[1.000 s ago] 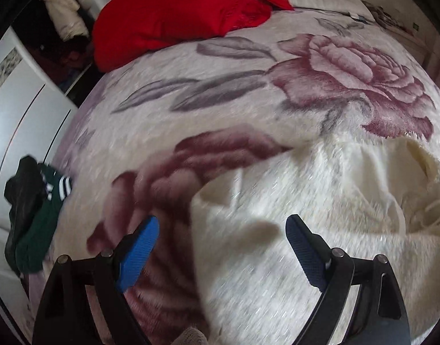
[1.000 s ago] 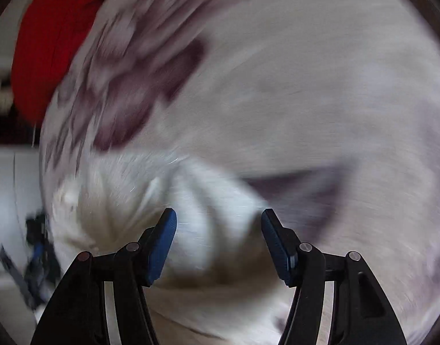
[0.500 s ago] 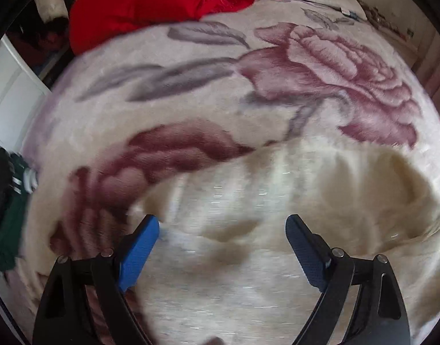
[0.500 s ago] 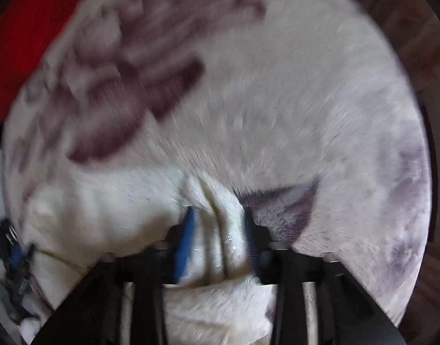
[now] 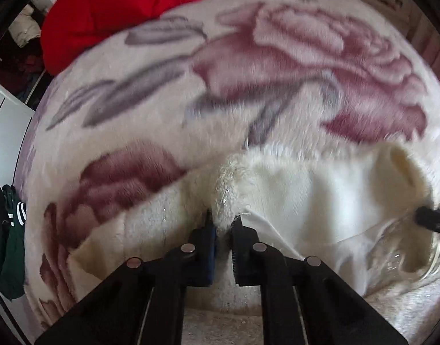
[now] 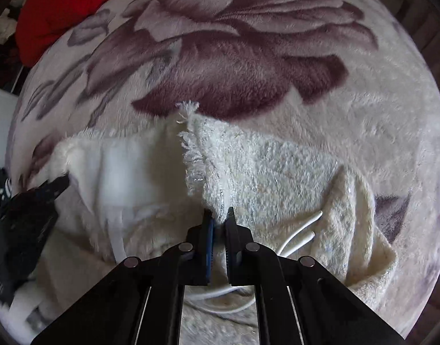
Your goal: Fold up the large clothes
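A cream fuzzy garment (image 5: 320, 201) with silver threads and a smooth white lining lies bunched on the flowered blanket (image 5: 248, 66). My left gripper (image 5: 222, 225) has its jaws closing, and the blue pads pinch a fuzzy fold of the garment's edge between them. In the right wrist view the same garment (image 6: 277, 172) spreads out, a frayed corner sticking up. My right gripper (image 6: 220, 220) also has its jaws closing, and they press on a ridge of the garment. Each gripper shows as a black shape at the edge of the other's view.
A red cloth (image 5: 128, 8) lies at the far left end of the bed. Dark green and black clothes (image 5: 10, 238) hang off the left side by a white cabinet (image 5: 4, 138). White cords (image 6: 300, 231) trail from the garment near my right gripper.
Both grippers went from wide open to pinched on the cream garment. The left one slid right onto its edge; the right one lifted a fold, exposing the white lining.
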{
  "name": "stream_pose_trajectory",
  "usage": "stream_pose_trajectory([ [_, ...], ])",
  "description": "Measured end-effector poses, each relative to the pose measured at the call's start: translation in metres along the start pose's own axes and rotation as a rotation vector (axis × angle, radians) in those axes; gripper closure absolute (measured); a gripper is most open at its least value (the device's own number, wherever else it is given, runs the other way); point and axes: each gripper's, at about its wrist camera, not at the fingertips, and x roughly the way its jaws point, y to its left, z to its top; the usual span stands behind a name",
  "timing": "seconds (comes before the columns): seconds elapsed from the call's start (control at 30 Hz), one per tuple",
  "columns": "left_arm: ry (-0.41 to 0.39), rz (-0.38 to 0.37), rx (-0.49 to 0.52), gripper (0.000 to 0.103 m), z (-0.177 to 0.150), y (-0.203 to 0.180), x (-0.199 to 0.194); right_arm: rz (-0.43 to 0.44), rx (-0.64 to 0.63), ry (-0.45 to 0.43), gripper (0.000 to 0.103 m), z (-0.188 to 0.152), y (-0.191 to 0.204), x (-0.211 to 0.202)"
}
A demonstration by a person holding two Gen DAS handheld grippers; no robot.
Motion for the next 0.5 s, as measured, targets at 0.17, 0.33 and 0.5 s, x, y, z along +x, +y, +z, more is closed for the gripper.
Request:
stream_pose_trajectory([
  [0.17, -0.017, -0.021, -0.069, 0.097, 0.019, 0.018, -0.002, 0.027, 0.095, -0.076, 0.097, 0.008, -0.008, -0.024],
  [0.33, 0.029, -0.038, -0.103, 0.097, 0.04, 0.025, 0.016, 0.024, 0.134, -0.067, 0.097, 0.022, -0.012, -0.021],
  [0.5, 0.086, -0.092, -0.123, 0.088, 0.036, 0.028, 0.014, 0.164, 0.165, 0.081, 0.059, 0.04, -0.015, 0.006],
])
